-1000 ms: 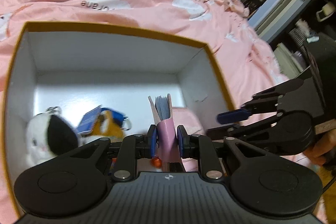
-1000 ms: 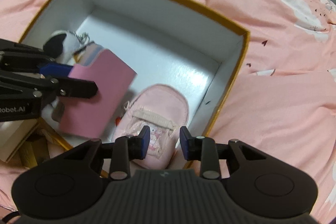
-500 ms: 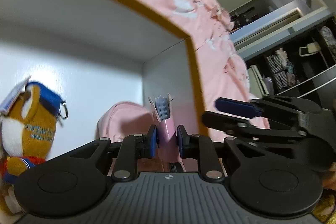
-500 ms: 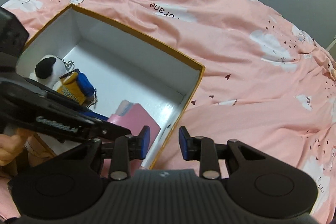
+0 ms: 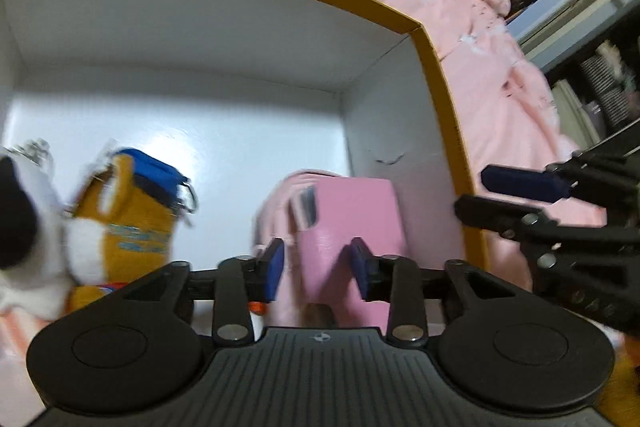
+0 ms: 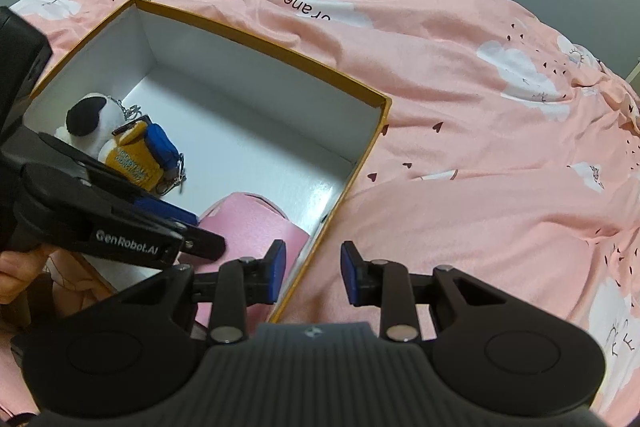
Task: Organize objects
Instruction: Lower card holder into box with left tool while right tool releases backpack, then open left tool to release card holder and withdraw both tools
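The left gripper (image 5: 316,269) reaches down into the near right corner of the box (image 5: 434,67), and its jaws are opening: the blue pads stand on either side of the pink card holder (image 5: 352,219) with a gap showing at each pad, so the holder is released and sits between them rather than being gripped. The holder lies tilted against the box's right inner wall, over a pink pouch (image 5: 276,203) whose rounded edge shows just behind it. To the left on the white box floor lie two plush keychains side by side and touching: an orange one with a blue cap (image 5: 132,211) and a black-and-white one (image 5: 24,239) at the frame edge, both blurred. The right gripper (image 6: 312,273) hangs above the box's near right corner, its jaws parted a little with nothing between them; the orange rim of the box passes under its left pad and pink bedding lies under the right. From the right wrist view the left gripper's black fingers (image 6: 120,223) slant into the box over the holder (image 6: 256,227), with part of a hand (image 6: 20,267) at the left edge. The box rests on a bed covered by a pink quilt with white clouds (image 6: 480,107).
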